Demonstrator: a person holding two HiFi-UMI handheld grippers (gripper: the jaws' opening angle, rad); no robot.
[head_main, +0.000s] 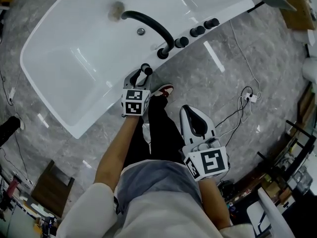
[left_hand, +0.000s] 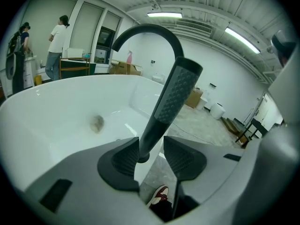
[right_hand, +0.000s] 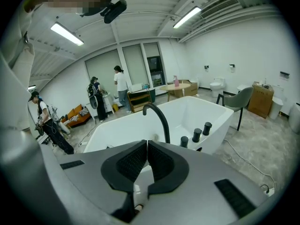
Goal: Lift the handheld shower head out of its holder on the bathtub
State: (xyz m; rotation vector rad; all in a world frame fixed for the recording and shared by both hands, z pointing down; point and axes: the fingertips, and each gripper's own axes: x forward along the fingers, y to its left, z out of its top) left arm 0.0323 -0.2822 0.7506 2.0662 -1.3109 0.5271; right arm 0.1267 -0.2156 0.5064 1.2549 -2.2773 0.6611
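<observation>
**Left gripper** [left_hand: 151, 156]: the jaws stand released and wide. The dark, ribbed shower head [left_hand: 173, 97] rises between them. Its narrow lower stem runs close beside the left pad [left_hand: 123, 158], with a clear gap to the right pad. No clamping is seen. The shower head stands upright and slightly tilted, its foot seated in the holder on the rim of the bathtub [left_hand: 56, 121].

In the head view, the left gripper [head_main: 140, 75] sits at the near rim of the bathtub [head_main: 84, 68], around the shower head [head_main: 146, 69]. Its marker cube [head_main: 135, 102] faces up. The bare left forearm [head_main: 116, 152] reaches straight forward from the body, and the gripper angles downward toward the rim.

**Right gripper** [right_hand: 146, 146]: the jaws are clenched together, pad against pad, with nothing between them. In the head view, the right gripper [head_main: 187, 110] is held back over the grey floor [head_main: 237, 58], well apart from the bathtub. It points forward and downward.

**Surroundings:** the curved black spout [head_main: 148, 24] and 3 black knobs [head_main: 197, 31] stand along the same rim. 1 shoe [head_main: 164, 89] rests on the floor just beside the bathtub.
</observation>
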